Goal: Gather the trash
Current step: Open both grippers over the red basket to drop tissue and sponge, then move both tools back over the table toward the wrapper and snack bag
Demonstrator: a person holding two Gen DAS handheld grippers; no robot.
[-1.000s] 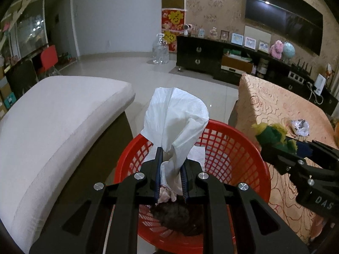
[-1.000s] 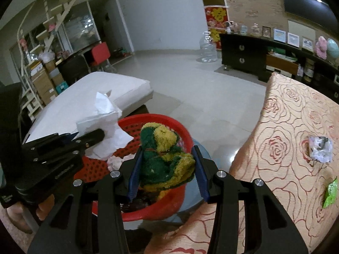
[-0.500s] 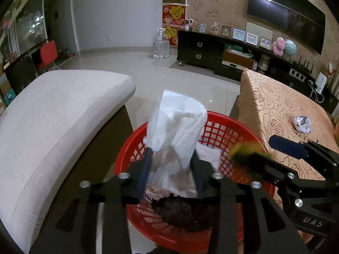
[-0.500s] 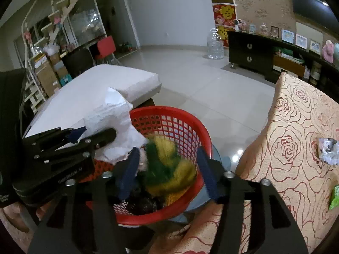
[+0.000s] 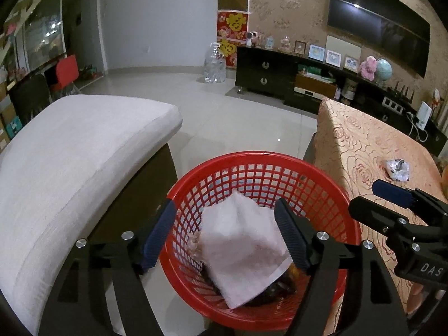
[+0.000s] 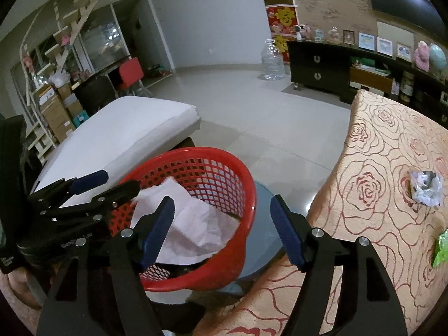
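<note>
A red mesh basket (image 5: 330, 184) (image 6: 224, 165) stands on the floor between a white cushion and a table. A white tissue (image 5: 246, 249) (image 6: 193, 224) lies inside it on dark trash. My left gripper (image 5: 224, 235) is open and empty right above the basket; it also shows in the right wrist view (image 6: 109, 184). My right gripper (image 6: 224, 229) is open and empty at the basket's right rim; it also shows in the left wrist view (image 5: 389, 193). A crumpled silver wrapper (image 5: 397, 168) (image 6: 425, 187) and a green scrap (image 6: 441, 247) lie on the table.
The table with the rose-patterned orange cloth (image 5: 361, 145) (image 6: 378, 168) stands right of the basket. A white cushioned seat (image 5: 70, 151) (image 6: 126, 128) is on the left. A dark cabinet (image 5: 266, 72) and a water jug (image 5: 214, 64) stand at the far wall across the tiled floor.
Both grippers opened. The white tissue dropped from my left gripper into the basket. The green and yellow lump fell from my right gripper into the basket and is now out of sight.
</note>
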